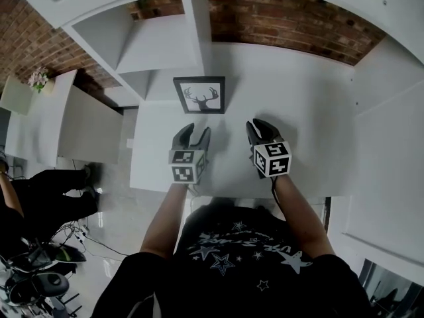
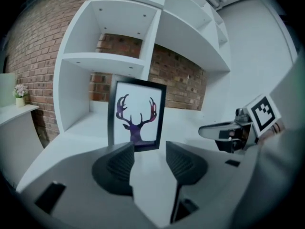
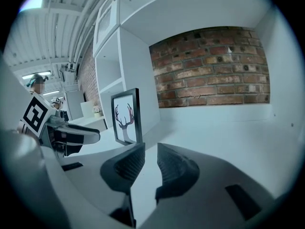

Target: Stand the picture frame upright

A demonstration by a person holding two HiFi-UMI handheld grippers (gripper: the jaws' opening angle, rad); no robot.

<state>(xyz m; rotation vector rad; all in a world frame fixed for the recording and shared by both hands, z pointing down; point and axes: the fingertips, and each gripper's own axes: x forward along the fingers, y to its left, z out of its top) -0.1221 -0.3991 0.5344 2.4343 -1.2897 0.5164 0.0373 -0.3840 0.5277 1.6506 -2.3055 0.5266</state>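
Picture frame stands upright nr the bench's back edge, by shelf unit; task looks done. Left tongs gape wide, right tongs slightly apart, both empty.

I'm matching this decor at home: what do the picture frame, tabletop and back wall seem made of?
Picture frame: thin matte black moulding, likely painted wood or plastic; any glazing over the deer print is unclear. Tabletop: smooth white with a faint sheen, probably laminate or painted board. Back wall: exposed red-brown brick, pale mortar joints.
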